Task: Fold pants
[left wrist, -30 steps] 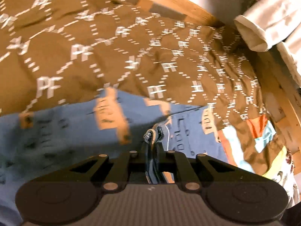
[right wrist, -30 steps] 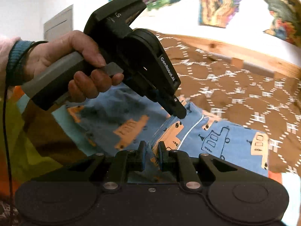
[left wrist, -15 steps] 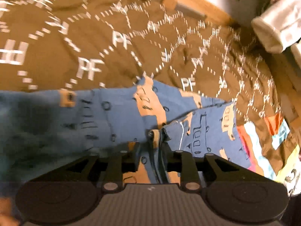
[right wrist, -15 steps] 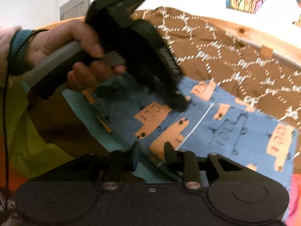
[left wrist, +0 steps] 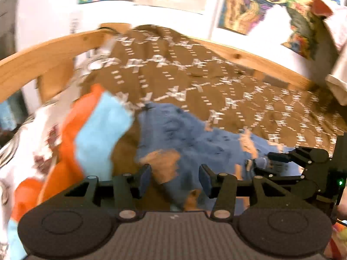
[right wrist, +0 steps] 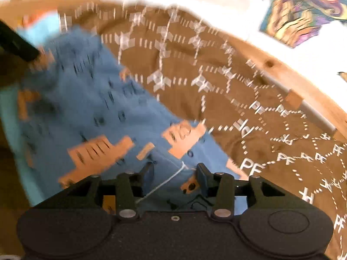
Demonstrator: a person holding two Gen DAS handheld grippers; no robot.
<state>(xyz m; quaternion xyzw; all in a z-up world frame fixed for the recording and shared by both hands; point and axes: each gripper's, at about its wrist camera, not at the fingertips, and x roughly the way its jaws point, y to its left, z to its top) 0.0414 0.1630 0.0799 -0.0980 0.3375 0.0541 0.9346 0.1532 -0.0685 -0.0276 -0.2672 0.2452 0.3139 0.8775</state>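
1. The bed (left wrist: 216, 82) carries it all, and the pants (left wrist: 195, 138) lie on its brown cover, blue with orange prints, seemingly doubled over already.
2. Judging from here, the next fold needs a fresh hold: take an edge square with both grippers and keep the layers lined up before carrying it across.
3. Left gripper (left wrist: 174, 177): jaws wide apart, nothing held, low over the cloth.
4. Right gripper (right wrist: 174, 176): jaws apart too, empty, hovering over the pants' white drawstring (right wrist: 167, 179); contact unclear through the blur.
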